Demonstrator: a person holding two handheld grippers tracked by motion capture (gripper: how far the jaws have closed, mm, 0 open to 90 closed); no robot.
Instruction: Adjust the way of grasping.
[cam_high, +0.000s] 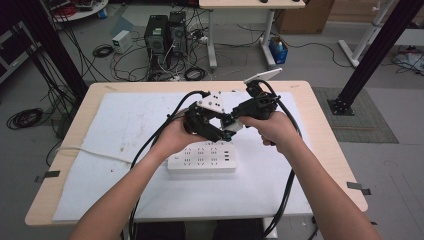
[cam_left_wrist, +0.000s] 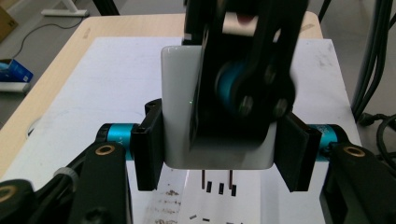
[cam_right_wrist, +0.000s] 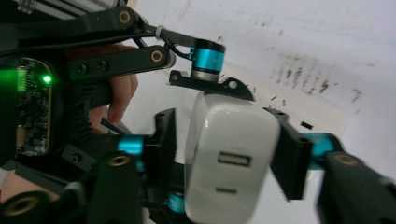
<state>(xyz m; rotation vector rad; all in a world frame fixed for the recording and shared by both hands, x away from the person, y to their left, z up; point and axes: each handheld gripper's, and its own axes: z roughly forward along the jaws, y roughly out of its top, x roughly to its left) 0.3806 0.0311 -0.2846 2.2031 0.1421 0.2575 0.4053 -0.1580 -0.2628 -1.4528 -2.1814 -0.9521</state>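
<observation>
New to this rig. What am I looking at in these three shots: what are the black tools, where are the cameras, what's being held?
There is no robot arm here. A person at a table holds a hand-operated two-jaw gripper in each hand: the left gripper and the right gripper.

The high view comes from a fixed camera above the person, looking down on the table. The other two pictures come from cameras that ride on each gripper and look along its black jaws.

On the table lies a white sheet, and on it a white power strip.

Both grippers meet on a white charger, above the strip. The left gripper's jaws clamp its sides, prongs pointing down. In the right gripper view the charger sits between that gripper's jaws, ports facing the camera.
</observation>
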